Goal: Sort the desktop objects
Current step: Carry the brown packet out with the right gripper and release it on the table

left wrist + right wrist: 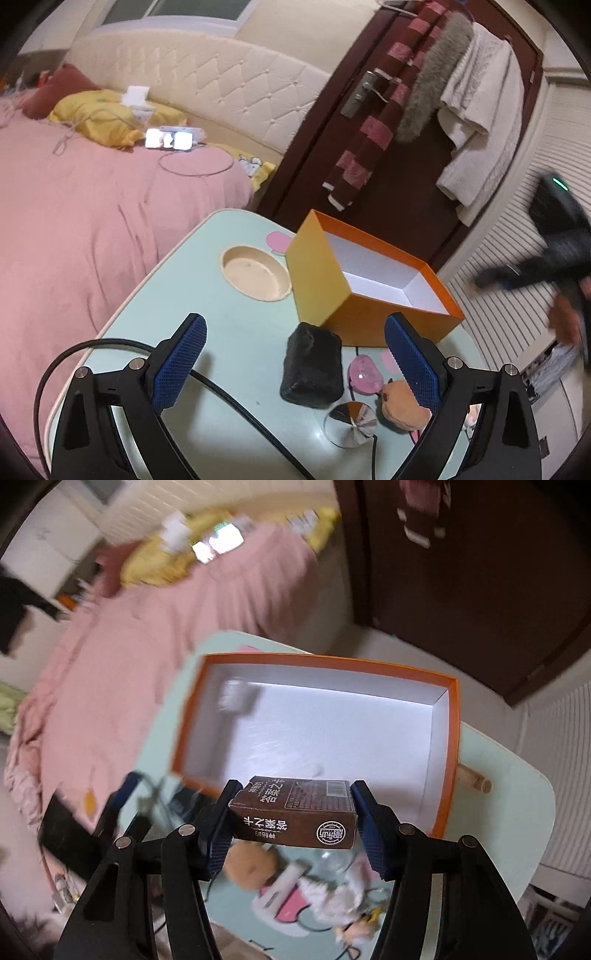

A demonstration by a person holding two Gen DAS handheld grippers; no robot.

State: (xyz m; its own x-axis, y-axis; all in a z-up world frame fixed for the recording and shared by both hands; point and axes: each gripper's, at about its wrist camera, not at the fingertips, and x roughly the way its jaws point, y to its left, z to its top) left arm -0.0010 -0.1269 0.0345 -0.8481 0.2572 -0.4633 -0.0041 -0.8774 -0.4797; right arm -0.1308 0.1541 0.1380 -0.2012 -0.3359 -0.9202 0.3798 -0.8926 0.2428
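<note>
An open orange box [373, 317] with a white inside stands on the pale green table [236, 332]. My left gripper [295, 345] is open above the table. A black furry lump [312, 365] lies between its fingers. A pink disc [365, 374], an orange plush toy [400, 404] and a shiny cone [352, 415] lie by the right finger. My right gripper [293, 814] is shut on a brown card box [295, 812] and holds it above the near rim of the orange box [445, 760]. A small grey object [236, 698] lies in the box's far left corner.
A round recess [256, 273] is set in the tabletop left of the orange box. A pink bed [92, 221] lies to the left and a dark door [406, 177] with hung clothes stands behind. Plush toys [251, 866] and a white-pink toy [295, 893] lie under the right gripper.
</note>
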